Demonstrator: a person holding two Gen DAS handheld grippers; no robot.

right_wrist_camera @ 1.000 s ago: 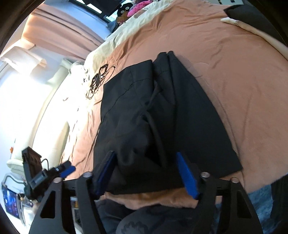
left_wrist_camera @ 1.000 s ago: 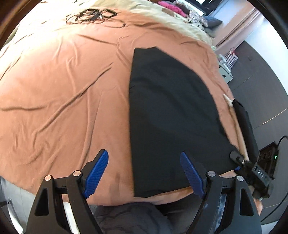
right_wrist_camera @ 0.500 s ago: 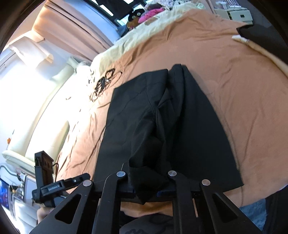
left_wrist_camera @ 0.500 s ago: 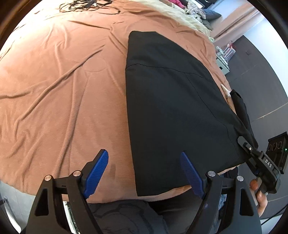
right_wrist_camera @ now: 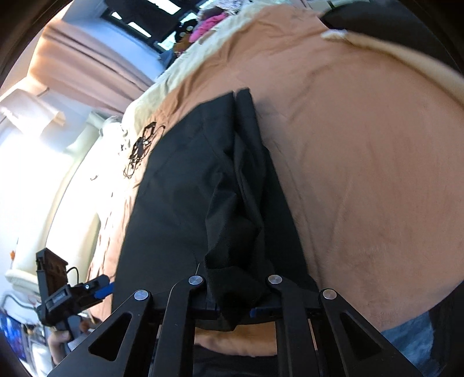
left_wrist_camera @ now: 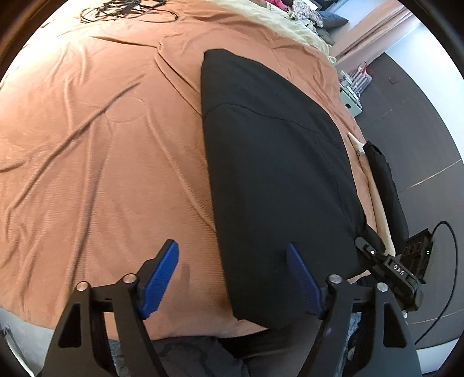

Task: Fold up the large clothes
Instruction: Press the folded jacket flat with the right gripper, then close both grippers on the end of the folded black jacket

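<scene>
Your right gripper (right_wrist_camera: 235, 304) clenches the near hem of the black garment (left_wrist_camera: 275, 179) on the bed (left_wrist_camera: 101, 150), while your left gripper (left_wrist_camera: 232, 278), released, is closing over its near left corner.

both cameras ride low over the near edge of the bed's rust-brown blanket (left_wrist_camera: 95, 162), each tilted steeply down past its own fingers. the left wrist view sits close above the black garment (left_wrist_camera: 275, 179) near its left side, facing the far pillows. the right wrist view hangs nearer still — fabric bunched right at its lens (right_wrist_camera: 232, 208) — facing the curtained window. they share the garment, the blanket, the cable tangle (left_wrist_camera: 124, 8), and each catches the other gripper at its edge.
</scene>
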